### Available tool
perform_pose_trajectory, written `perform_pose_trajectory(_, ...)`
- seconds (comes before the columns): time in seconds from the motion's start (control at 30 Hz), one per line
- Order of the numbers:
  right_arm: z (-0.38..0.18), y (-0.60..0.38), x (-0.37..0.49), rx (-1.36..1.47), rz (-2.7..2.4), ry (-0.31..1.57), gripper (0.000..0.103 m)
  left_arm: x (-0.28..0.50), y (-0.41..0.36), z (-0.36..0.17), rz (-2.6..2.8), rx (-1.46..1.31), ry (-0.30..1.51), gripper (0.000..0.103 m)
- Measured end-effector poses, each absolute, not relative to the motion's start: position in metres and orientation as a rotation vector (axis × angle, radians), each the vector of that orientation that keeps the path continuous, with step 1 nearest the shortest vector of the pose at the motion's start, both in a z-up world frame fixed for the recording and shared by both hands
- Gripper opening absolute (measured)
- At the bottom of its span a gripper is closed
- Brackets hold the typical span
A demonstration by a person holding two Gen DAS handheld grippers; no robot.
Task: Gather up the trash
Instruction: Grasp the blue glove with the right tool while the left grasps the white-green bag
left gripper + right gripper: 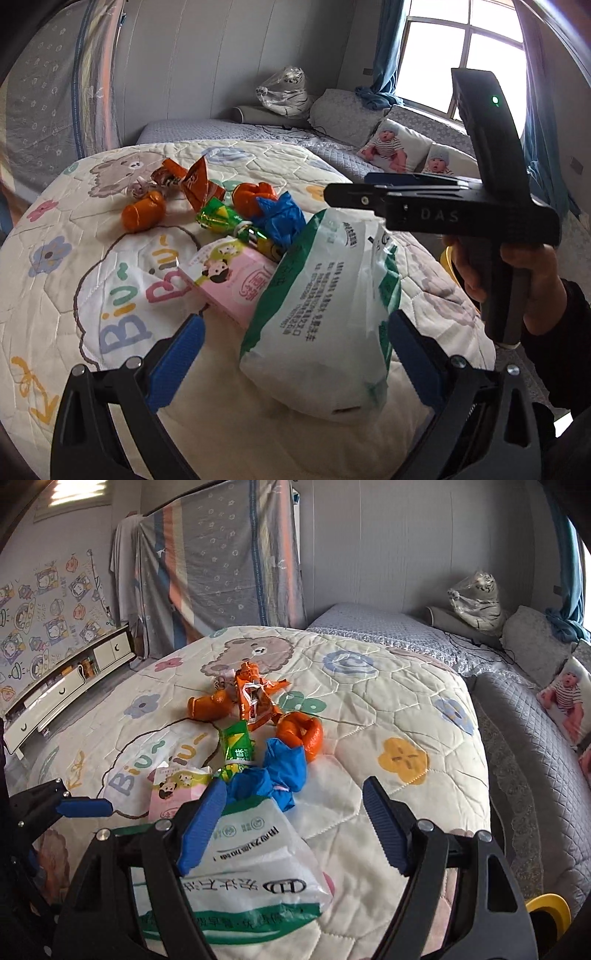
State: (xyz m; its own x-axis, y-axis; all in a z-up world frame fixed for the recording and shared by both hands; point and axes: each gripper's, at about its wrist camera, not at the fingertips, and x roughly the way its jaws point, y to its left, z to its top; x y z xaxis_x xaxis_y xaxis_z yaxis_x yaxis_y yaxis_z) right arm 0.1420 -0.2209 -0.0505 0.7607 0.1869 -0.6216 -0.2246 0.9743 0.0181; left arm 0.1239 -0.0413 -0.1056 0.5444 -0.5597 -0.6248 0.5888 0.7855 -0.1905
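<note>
Both hand-held grippers stand with jaws spread and nothing between the pads. Left hand-held gripper (pixel 295 354) straddles the near end of a white and green plastic bag (pixel 325 295) lying on the bed; whether its blue pads touch the film is hard to tell. Right hand-held gripper (pixel 295 827) hovers over the same bag (pixel 251 871), its left pad over the bag's edge and its right pad over bare quilt (pixel 388 716).

Just past the bag lies a pink carton (pixel 225 280), partly tucked under it. Beyond that come a green wrapper (pixel 221 218) and a crumpled blue bag (pixel 277 218), close together, then an orange peel (pixel 255 195), a small orange bottle (pixel 142 216) and a torn orange packet (pixel 199 184), farthest off by the printed bear.

Likely trouble: the bag is thin and slack, so a pinch may catch only one layer and let it slide out, or drag the carton along. The quilt is soft, and pads pushed down may nip the cloth with the film. With both tools over one bag, they could knock each other.

Open room lies to the right on the quilt. The near bed edge is close under the tools, and a yellow bin (pixel 546 912) shows below it at the right.
</note>
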Motion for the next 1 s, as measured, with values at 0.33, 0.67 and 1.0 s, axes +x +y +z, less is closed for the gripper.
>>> perform_pose_trajectory(0.33, -0.078, -0.203, 0.193, -0.083, 0.308, 0.795, 0.063, 0.14, -0.046, -0.124, -0.633, 0.01, 0.787, 0.095)
perform_pose_trajectory(0.67, -0.1, -0.197, 0.215, -0.082, 0.328, 0.86, 0.035, 0.153, -0.057, -0.135, -0.621, 0.018, 0.842, 0.069)
perform_pose_trajectory(1.0, -0.095, -0.188, 0.233, -0.085, 0.32, 0.819, 0.021, 0.172, -0.044, -0.128, -0.594, -0.022, 0.837, 0.042)
